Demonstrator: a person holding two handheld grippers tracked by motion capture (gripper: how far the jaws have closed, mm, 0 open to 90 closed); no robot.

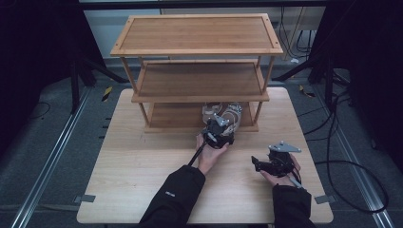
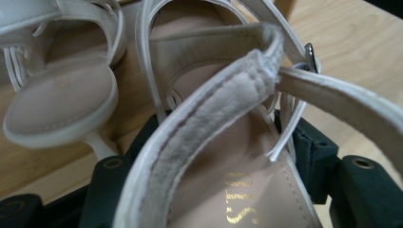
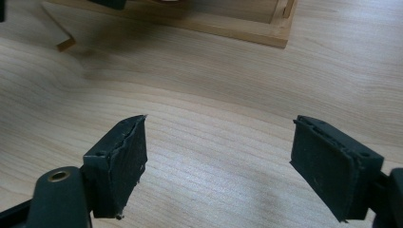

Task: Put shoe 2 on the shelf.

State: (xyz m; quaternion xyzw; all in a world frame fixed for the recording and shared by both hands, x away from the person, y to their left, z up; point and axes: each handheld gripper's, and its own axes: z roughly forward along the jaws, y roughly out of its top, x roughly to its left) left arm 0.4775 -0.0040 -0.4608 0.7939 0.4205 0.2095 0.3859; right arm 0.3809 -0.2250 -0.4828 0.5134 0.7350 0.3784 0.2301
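- High view: the left gripper [image 1: 219, 129] is at the front edge of the wooden rack's [image 1: 197, 35] bottom shelf, reaching a pair of pale strappy sandals [image 1: 223, 113] that sit on that shelf.
- Left gripper view: the nearer sandal [image 2: 228, 156] lies between the two black jaws, its heel end toward the camera and its long axis running away along the jaws; the jaws stand partly apart around its sides, and whether the pads press on it cannot be told.
- Just beyond and to one side stands the second sandal [image 2: 62, 104], heel down.
- Right gripper [image 3: 218, 161] hangs wide open and empty over the tabletop [image 3: 199, 95], well apart from the sandals, so the left hand is the nearer one.
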